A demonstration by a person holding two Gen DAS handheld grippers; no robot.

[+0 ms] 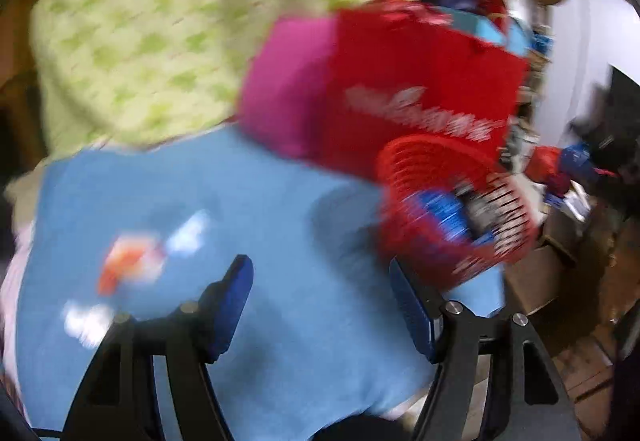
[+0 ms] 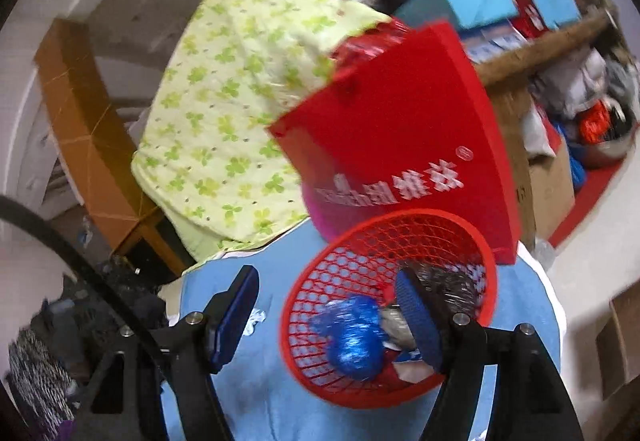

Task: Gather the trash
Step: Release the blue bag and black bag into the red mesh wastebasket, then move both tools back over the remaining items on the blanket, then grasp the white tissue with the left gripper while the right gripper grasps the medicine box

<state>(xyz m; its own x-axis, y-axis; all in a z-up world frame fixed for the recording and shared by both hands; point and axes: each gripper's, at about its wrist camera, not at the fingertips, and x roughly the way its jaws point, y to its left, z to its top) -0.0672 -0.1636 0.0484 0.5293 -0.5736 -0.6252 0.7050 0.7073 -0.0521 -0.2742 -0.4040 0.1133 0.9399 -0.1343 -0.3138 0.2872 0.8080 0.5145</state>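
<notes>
— Trash first: where does it lie right now?

— I see two loose bits on the blue cloth (image 1: pixel 248 209): an orange and white scrap (image 1: pixel 128 267) and a white scrap (image 1: pixel 86 321) nearer my left claw (image 1: pixel 320 305). That view is badly smeared, so I cannot tell what they are made of.

— And your claws?

— Both stand apart with nothing between the pads. My right claw (image 2: pixel 326 321) hangs over the red basket (image 2: pixel 320 297), one finger above the inside and one outside the rim.

— What is in the basket?

— A crumpled blue wrapper (image 2: pixel 352 341), something dark and shiny behind it, and a pale scrap under those. Whether there is more beneath, I cannot see. The basket leans toward me, propped against a red bag (image 2: pixel 400 129) with white lettering. A green-patterned blanket (image 2: pixel 224 101) lies beyond.

— How would you take the next piece?

— I judge the orange scrap is the one to go for. I'd bring the left claw down flat and straddle it, then close gently so I pinch paper and not cloth. The basket looks light and tilted, so I'd drop from above instead of nudging its rim.
</notes>
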